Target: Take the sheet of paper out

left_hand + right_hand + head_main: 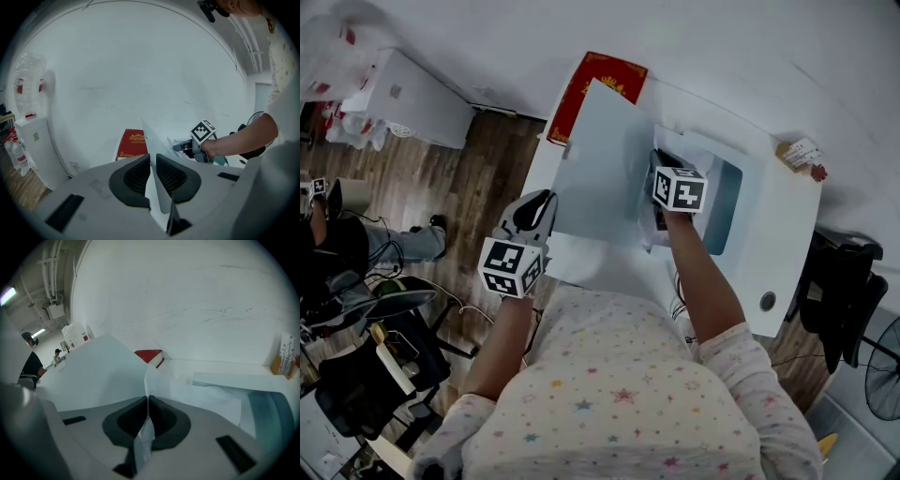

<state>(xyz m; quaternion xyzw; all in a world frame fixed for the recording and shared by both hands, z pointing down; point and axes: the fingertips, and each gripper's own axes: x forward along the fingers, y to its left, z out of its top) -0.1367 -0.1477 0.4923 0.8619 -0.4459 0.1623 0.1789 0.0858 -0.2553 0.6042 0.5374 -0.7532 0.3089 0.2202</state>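
A flatbed scanner point(748, 202) sits on the white table point(792, 272). Its pale lid point(598, 169) is raised, and my left gripper point(536, 208) is shut on the lid's near edge. In the left gripper view the lid point(151, 140) shows edge-on between the closed pads. My right gripper point(660, 183) hangs over the scanner bed, shut on the white sheet of paper point(648, 234). In the right gripper view the sheet point(206, 401) is lifted and creased, running from the closed jaws toward the scanner's glass point(272, 411). The lid point(98, 371) stands at the left there.
A red book point(598, 84) lies at the table's far edge behind the lid. A small card holder point(802, 153) stands at the far right corner. A white cabinet point(412, 98), dark chairs point(844, 291), a fan point(883, 367) and a seated person point(328, 234) surround the table.
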